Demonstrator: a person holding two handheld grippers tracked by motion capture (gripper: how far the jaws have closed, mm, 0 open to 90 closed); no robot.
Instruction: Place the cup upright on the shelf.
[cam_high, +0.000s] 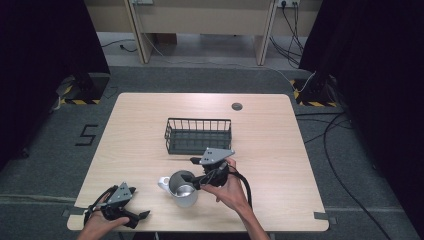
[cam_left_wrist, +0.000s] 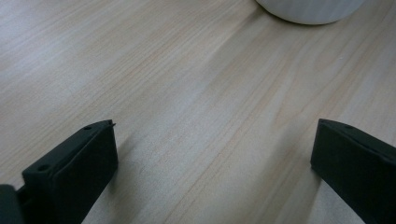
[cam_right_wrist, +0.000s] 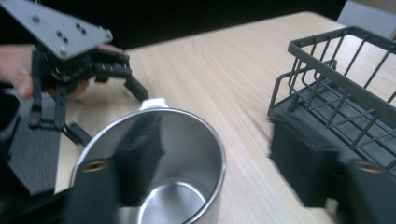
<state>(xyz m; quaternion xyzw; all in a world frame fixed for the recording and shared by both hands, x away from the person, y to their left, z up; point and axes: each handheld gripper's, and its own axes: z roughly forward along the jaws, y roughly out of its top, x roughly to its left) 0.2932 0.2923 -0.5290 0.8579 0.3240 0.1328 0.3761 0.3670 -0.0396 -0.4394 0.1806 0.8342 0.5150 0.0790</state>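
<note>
Inspector: Right gripper (cam_high: 196, 181) at lower centre, jaws apart, one jaw inside the steel-lined white jug (cam_high: 182, 190), one outside its wall.
Clerk: Step?
Inspector: Judged a rim grasp; closing comes next. Left gripper (cam_high: 142, 216) idles spread, lower left. Wire basket (cam_high: 198, 135) stands just above.

so on the desk (cam_high: 150, 125): one metal pitcher (cam_high: 182, 188) near the front edge, one wire basket (cam_high: 198, 135) mid-desk, plus two grippers.

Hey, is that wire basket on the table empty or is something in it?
Empty: the wire basket shows only its bare dark floor from above.
</note>
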